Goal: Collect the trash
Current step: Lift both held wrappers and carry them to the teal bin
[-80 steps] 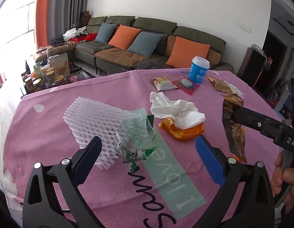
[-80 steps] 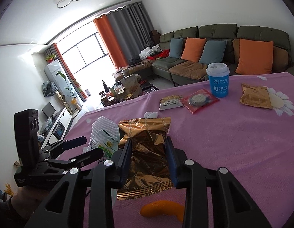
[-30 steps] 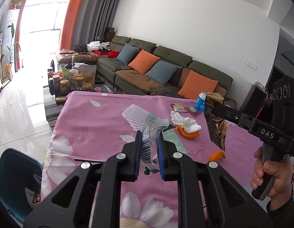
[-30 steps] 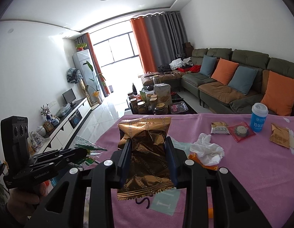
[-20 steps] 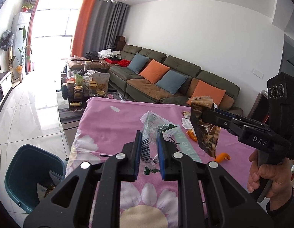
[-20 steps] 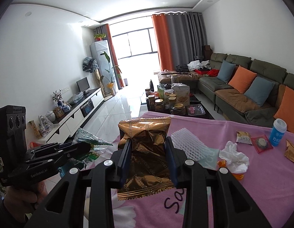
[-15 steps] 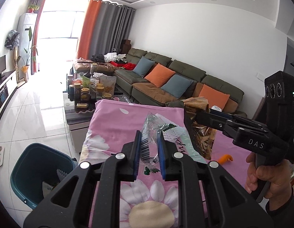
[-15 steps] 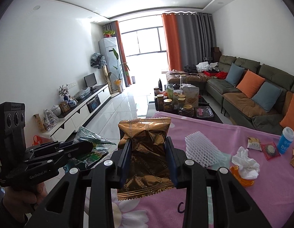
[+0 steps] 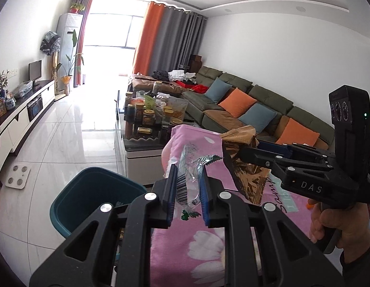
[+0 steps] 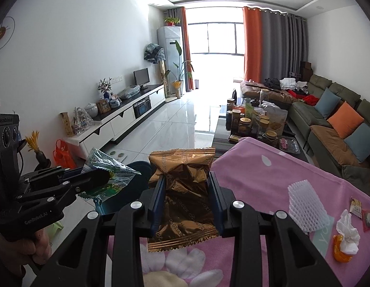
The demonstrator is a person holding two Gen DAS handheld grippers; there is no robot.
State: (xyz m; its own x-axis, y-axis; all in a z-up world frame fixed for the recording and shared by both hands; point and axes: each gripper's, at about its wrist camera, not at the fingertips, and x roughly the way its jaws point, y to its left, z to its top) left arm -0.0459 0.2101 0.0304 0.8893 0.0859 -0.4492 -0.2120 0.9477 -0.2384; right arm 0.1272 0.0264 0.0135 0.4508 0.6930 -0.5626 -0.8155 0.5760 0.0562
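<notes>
My left gripper (image 9: 187, 184) is shut on a clear and green plastic wrapper (image 9: 192, 167), held over the table's left edge; it also shows in the right wrist view (image 10: 108, 174). My right gripper (image 10: 186, 189) is shut on a gold foil wrapper (image 10: 182, 186), which also shows in the left wrist view (image 9: 244, 165), just right of the left gripper. A teal trash bin (image 9: 89, 191) stands on the floor below and left of the left gripper; its rim shows in the right wrist view (image 10: 139, 167).
The pink flowered tablecloth (image 10: 256, 167) carries a white foam net (image 10: 304, 203), a white tissue (image 10: 347, 227) on an orange peel (image 10: 340, 253) and small packets (image 10: 361, 211). A coffee table with jars (image 9: 149, 119), a sofa (image 9: 256, 105) and a TV cabinet (image 10: 127, 114) surround the floor.
Both grippers have swung left, away from the table's middle toward its left edge, each still holding its wrapper. The teal bin has come closer below the left gripper.
</notes>
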